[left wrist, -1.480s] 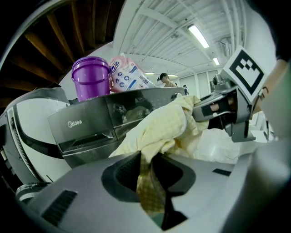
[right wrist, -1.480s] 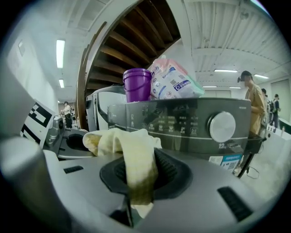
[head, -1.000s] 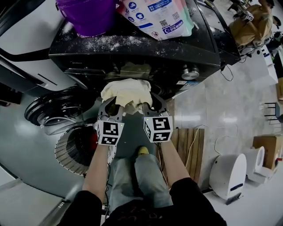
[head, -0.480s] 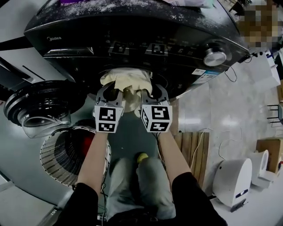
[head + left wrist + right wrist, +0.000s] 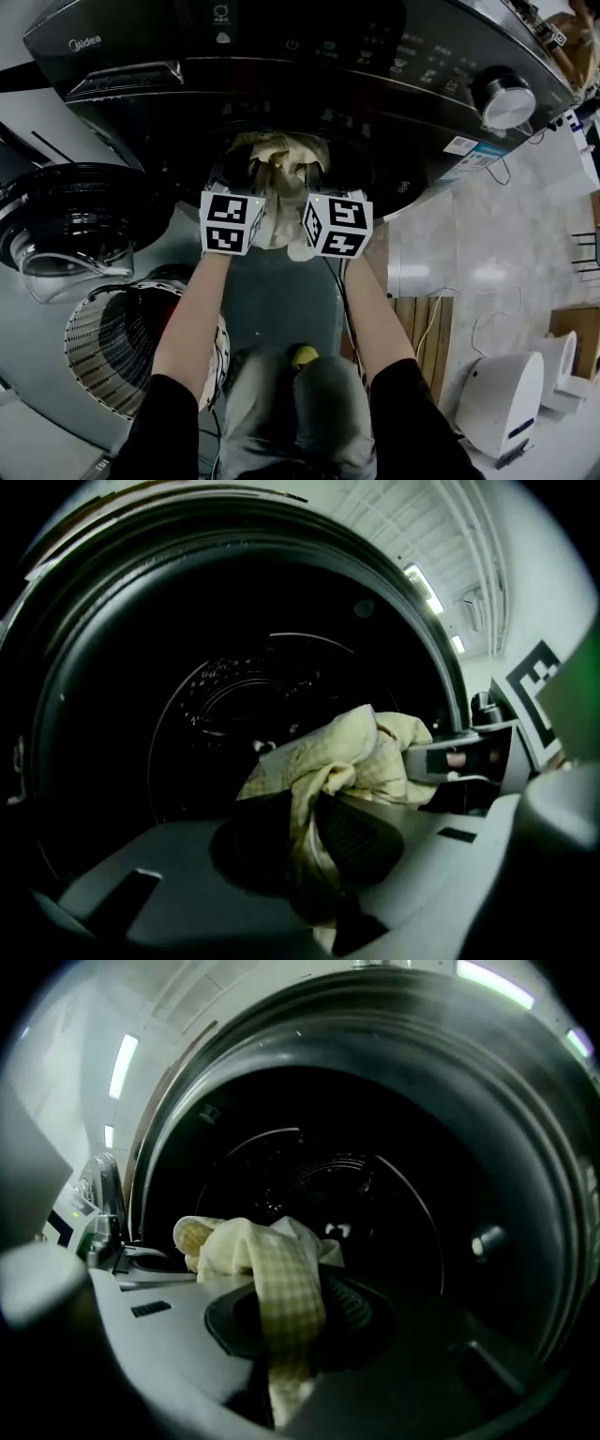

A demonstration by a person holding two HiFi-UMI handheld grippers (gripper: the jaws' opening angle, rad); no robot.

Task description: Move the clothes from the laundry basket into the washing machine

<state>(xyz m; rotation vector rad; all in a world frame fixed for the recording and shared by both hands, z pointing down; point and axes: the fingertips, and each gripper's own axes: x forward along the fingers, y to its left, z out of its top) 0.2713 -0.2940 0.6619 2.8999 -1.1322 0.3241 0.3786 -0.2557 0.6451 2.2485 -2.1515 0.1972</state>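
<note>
1. Darkness swallows the inside of the black front-loading washing machine [image 5: 281, 56]. Both gripper views catch only faint glints off the drum's back wall, and I cannot tell whether anything already lies in there.
2. The machine's top is cut off by the upper edge of the head view. A silver dial [image 5: 509, 101] sits at the right end of its panel.
3. At the mouth of the drum, the pale yellow checked cloth [image 5: 279, 155] hangs bunched between the two grippers, partly hidden behind their marker cubes.
4. The jaws of the left gripper [image 5: 300, 827] are clamped on a fold of that fabric, which covers much of the pads.
5. The jaws of the right gripper [image 5: 291, 1312] are pinched on a checked strip that trails down out of the frame.
6. The white ribbed round laundry basket [image 5: 94, 347] stands at lower left, partly behind the left forearm. Its contents are too dark to make out.
7. The round glass door [image 5: 66, 220] stands swung open at left, clipped by the frame edge.
8. The glossy grey floor [image 5: 281, 300] lies under the person. To the right are a wooden slatted board [image 5: 422, 328] and a white rounded appliance [image 5: 502, 403].
</note>
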